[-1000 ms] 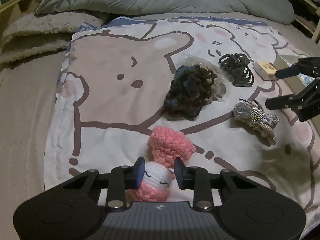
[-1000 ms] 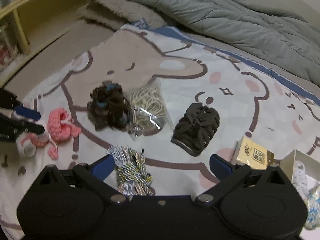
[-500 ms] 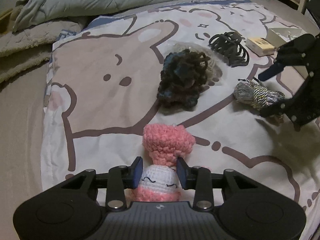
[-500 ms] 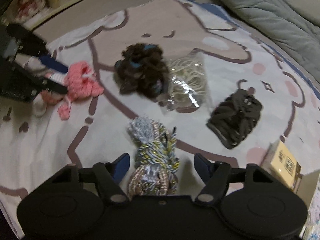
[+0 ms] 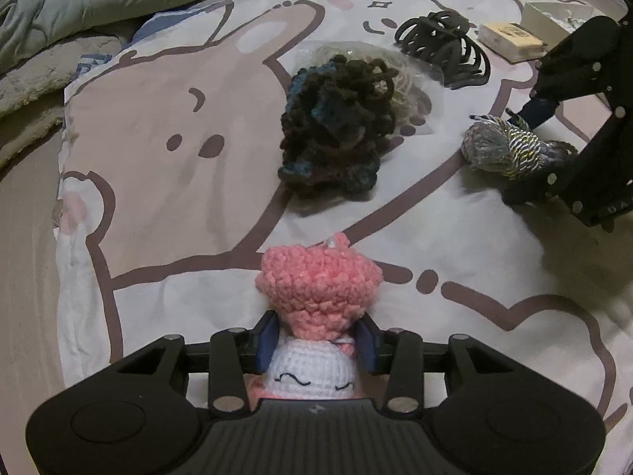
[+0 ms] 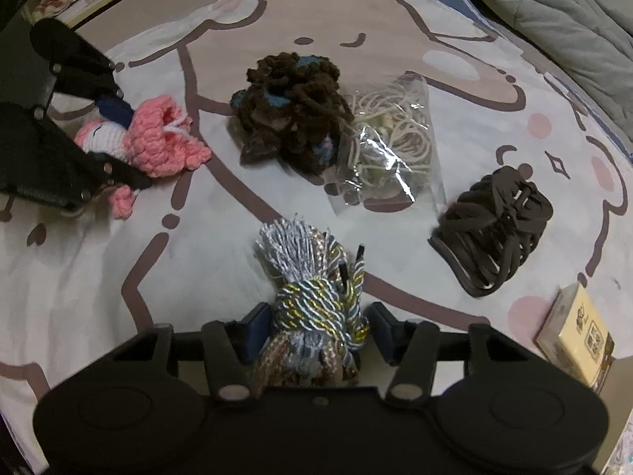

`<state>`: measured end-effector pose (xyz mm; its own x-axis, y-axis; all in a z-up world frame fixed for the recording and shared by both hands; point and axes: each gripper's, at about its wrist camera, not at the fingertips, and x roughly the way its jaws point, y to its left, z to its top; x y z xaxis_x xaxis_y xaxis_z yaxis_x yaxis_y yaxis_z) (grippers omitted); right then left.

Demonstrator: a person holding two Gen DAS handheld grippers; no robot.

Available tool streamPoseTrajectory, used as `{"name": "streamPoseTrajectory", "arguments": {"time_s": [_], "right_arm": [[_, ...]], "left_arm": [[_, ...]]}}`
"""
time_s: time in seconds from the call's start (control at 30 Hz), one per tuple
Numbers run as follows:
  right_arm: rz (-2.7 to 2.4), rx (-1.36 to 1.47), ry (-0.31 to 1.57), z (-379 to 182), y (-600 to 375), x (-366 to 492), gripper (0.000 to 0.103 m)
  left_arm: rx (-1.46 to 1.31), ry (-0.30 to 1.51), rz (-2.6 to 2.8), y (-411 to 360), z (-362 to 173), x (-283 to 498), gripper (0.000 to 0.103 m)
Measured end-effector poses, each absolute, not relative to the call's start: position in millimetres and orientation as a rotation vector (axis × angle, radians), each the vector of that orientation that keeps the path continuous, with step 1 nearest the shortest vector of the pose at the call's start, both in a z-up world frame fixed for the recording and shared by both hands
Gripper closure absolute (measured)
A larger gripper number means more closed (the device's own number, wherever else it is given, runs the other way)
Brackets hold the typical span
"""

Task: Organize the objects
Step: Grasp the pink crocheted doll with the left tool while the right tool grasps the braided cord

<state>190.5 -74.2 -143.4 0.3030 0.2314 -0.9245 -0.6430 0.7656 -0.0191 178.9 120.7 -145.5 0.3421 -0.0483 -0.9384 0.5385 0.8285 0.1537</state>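
Both grippers (image 5: 316, 342) (image 6: 312, 328) mid-pick: left clamped on doll (image 5: 316, 301), right closing around cord (image 6: 316, 301), gaps showing.
Next I'd squeeze right, then lift both toward box (image 5: 554, 12).

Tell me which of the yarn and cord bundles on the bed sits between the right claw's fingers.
The twisted blue, gold and silver cord bundle sits between the right claw. The pink crochet toy is at the left claw; the brown yarn clump lies untouched.

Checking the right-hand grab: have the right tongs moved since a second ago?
Yes. The right tongs came forward toward the brown yarn pile and now straddle the braided cord bundle.
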Motion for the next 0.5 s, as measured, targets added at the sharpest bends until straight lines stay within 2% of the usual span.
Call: {"name": "streamPoseTrajectory", "arguments": {"time_s": [0.1,0.13,0.5], "right_arm": [[0.599,-0.428,1.126,-142.4,-72.2,191.4,0.053],[0.598,-0.429,1.123,-141.8,-71.6,191.3,0.054],[0.494,-0.229,0.954,-85.3,-94.3,188.4,0.054]], "left_arm": [[0.461,1.159,-0.381,121.5,-141.6,179.7,0.064],[0.436,1.143,-0.37,123.5,-137.8,179.8,0.068],[0.213,0.953,-0.242,130.8,-81.8,173.0,0.069]]}}
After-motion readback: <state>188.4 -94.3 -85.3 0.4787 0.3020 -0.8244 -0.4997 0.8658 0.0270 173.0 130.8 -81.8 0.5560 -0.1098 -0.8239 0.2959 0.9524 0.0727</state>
